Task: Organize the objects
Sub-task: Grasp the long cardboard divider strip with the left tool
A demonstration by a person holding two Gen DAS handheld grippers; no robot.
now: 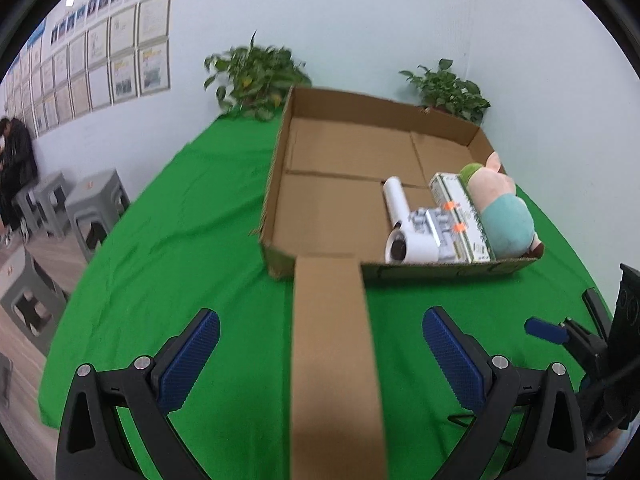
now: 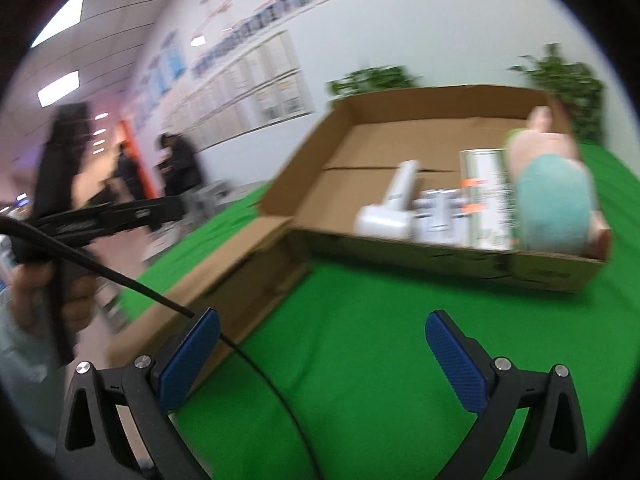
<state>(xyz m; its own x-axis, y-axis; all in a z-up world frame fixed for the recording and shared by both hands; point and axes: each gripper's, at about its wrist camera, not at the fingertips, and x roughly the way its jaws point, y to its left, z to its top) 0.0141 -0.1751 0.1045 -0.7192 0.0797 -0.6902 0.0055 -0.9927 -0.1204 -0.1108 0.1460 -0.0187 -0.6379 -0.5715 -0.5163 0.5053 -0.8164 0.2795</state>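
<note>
Green cloth [image 1: 192, 240] covers the table in front of you, and on it sits the shallow cardboard box [image 1: 280, 184], its walls low and most of its floor bare. One long flap [image 1: 334, 360] of the box folds out toward you and lies flat on the cloth; in the left wrist view it runs straight down between the fingers of your left gripper [image 1: 320, 356]. Those fingers are spread wide apart with nothing between the blue pads [image 1: 188, 360], which hang above the cloth on either side of the flap without touching it.

Your right gripper [image 2: 322, 356] is likewise released, pads well apart and empty, over bare cloth just short of the box's near wall; its view is blurred. A black cable [image 2: 256, 372] crosses in front of its left pad.

Everything packed so far sits in the box's near right corner, side by side. The stuffed toy [image 1: 502, 216], pink with a teal middle, lies against the right wall. Just left of it lies a long green and white carton [image 1: 466, 220] with orange marks. Next comes a small silver pack [image 1: 434, 232], touching the carton. Farthest left is a white handheld device [image 1: 404, 232], its handle pointing toward the far wall.

Two leafy plants [image 1: 256, 76] stand behind the box.
</note>
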